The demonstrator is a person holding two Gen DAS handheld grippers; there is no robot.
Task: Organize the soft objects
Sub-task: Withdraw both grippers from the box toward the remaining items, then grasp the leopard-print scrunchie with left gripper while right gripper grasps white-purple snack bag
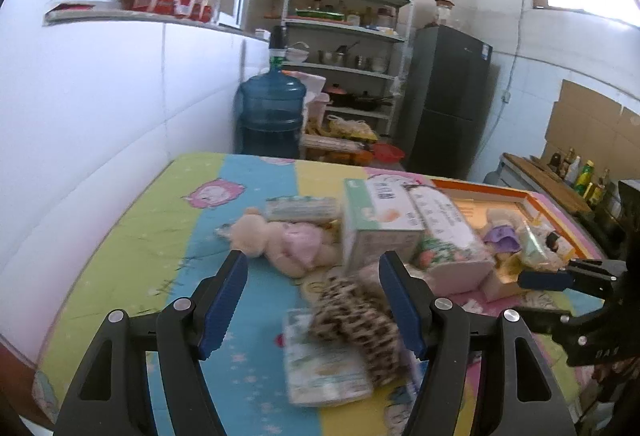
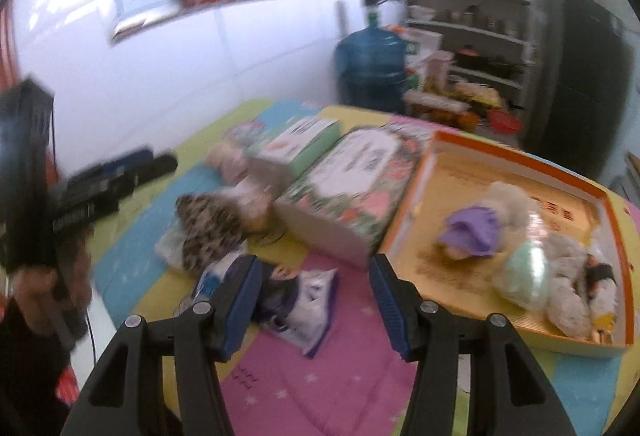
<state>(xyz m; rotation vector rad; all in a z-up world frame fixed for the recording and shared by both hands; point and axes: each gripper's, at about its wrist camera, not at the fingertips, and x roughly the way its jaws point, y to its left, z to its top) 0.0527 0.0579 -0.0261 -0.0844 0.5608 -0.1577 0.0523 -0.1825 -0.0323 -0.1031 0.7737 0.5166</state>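
My left gripper (image 1: pixel 312 300) is open and empty above a leopard-print soft toy (image 1: pixel 356 320) that lies on a tissue pack (image 1: pixel 324 364). A beige plush bear in pink (image 1: pixel 280 240) lies beyond it. My right gripper (image 2: pixel 316 296) is open and empty above a blue-white soft pack (image 2: pixel 300 300); it also shows in the left wrist view (image 1: pixel 548 280). The leopard toy (image 2: pixel 208 228) lies to its left. An orange box (image 2: pixel 600 204) at the right holds a plush in purple (image 2: pixel 476 228), a pale green pack (image 2: pixel 524 276) and other soft toys.
A green tissue box (image 1: pixel 376 224) and a floral tissue pack (image 2: pixel 352 180) stand mid-table on the colourful cloth (image 1: pixel 132 236). Behind the table are a blue water jug (image 1: pixel 272 112), a shelf rack (image 1: pixel 348 44) and a dark fridge (image 1: pixel 448 96). The white wall is at left.
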